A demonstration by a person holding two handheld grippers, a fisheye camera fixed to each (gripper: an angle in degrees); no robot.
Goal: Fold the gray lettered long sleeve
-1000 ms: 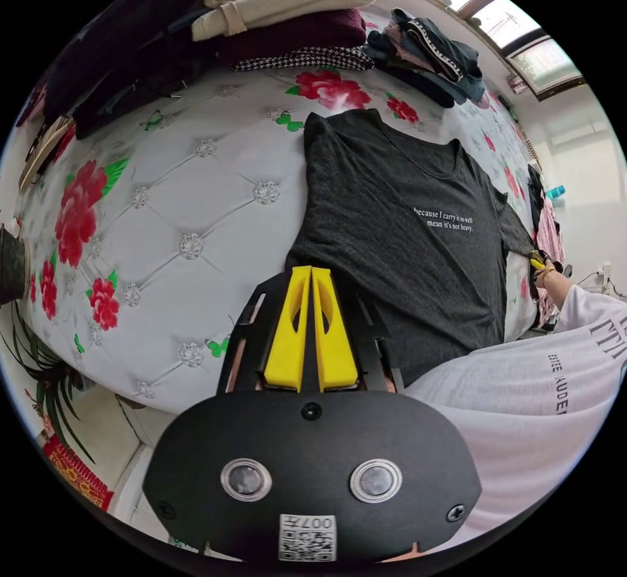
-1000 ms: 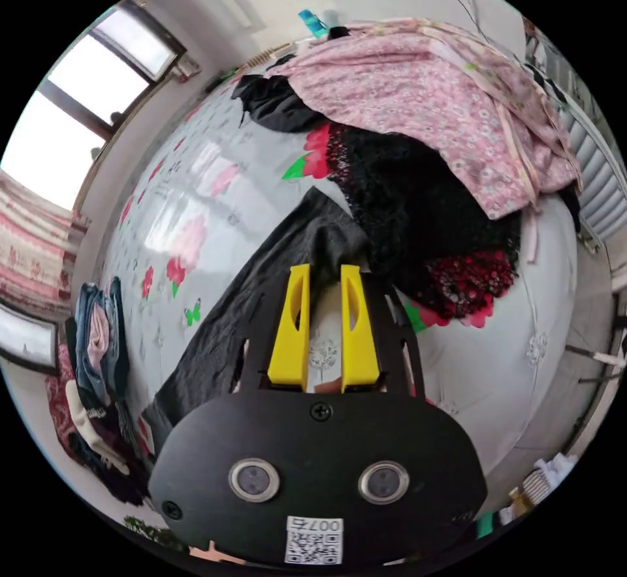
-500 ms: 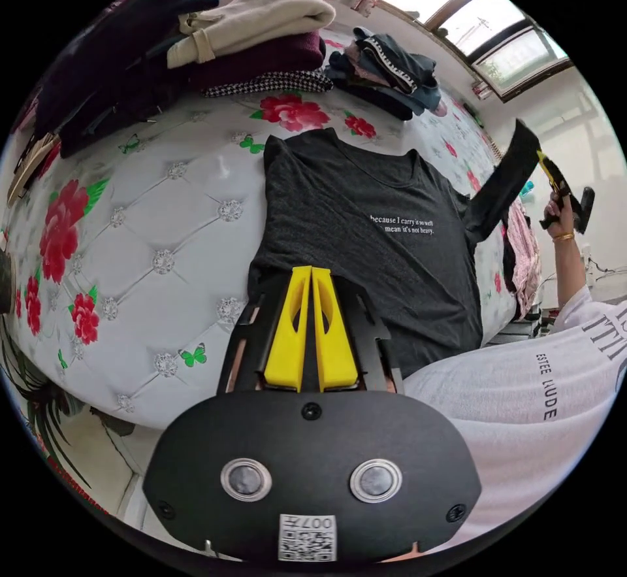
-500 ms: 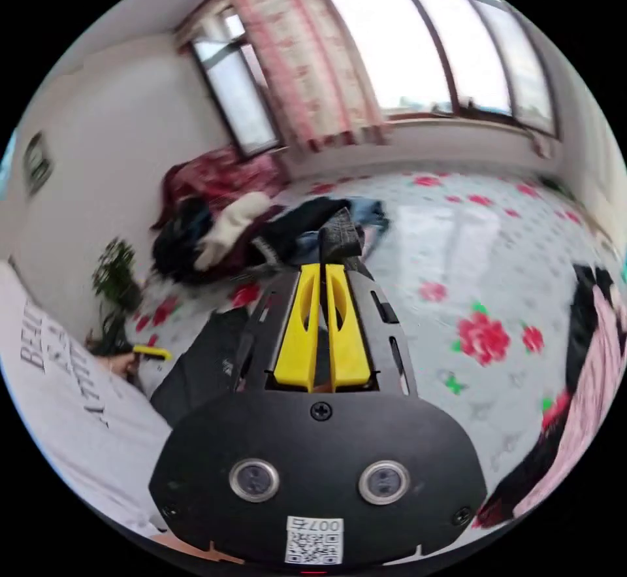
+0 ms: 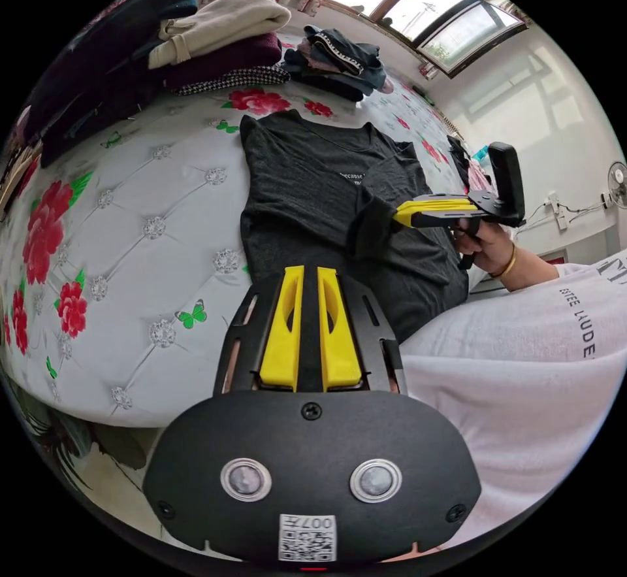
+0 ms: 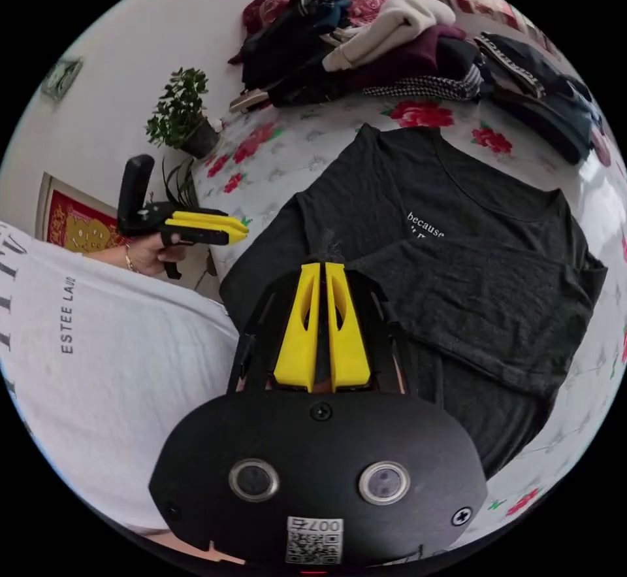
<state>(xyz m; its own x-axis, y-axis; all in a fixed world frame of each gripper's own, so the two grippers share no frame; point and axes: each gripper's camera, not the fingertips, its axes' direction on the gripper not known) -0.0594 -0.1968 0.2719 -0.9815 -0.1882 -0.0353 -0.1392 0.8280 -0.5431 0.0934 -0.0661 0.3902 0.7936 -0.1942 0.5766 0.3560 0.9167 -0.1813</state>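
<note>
The dark gray long sleeve shirt (image 5: pixel 294 172) with white lettering lies front up on the flowered bed (image 5: pixel 144 211). One sleeve (image 6: pixel 483 296) is folded across the chest and covers part of the lettering. My right gripper (image 6: pixel 323 266) is shut on that sleeve's cuff; it appears in the left gripper view (image 5: pixel 396 214) holding the cuff just above the shirt's middle. My left gripper (image 5: pixel 310 270) hovers near the shirt's hem, jaws a narrow gap apart with nothing between them. The right gripper view has it (image 6: pixel 245 230) in the air off the bed's edge.
Stacks of folded clothes (image 5: pixel 215 21) and a darker pile (image 5: pixel 339 57) sit along the bed's far side. A potted plant (image 6: pixel 179 113) stands by the wall. The person's white top (image 5: pixel 522 355) is close beside both grippers.
The right gripper has brought the raised sleeve down and across the chest. The left gripper's jaws, pressed together before, have parted slightly.
</note>
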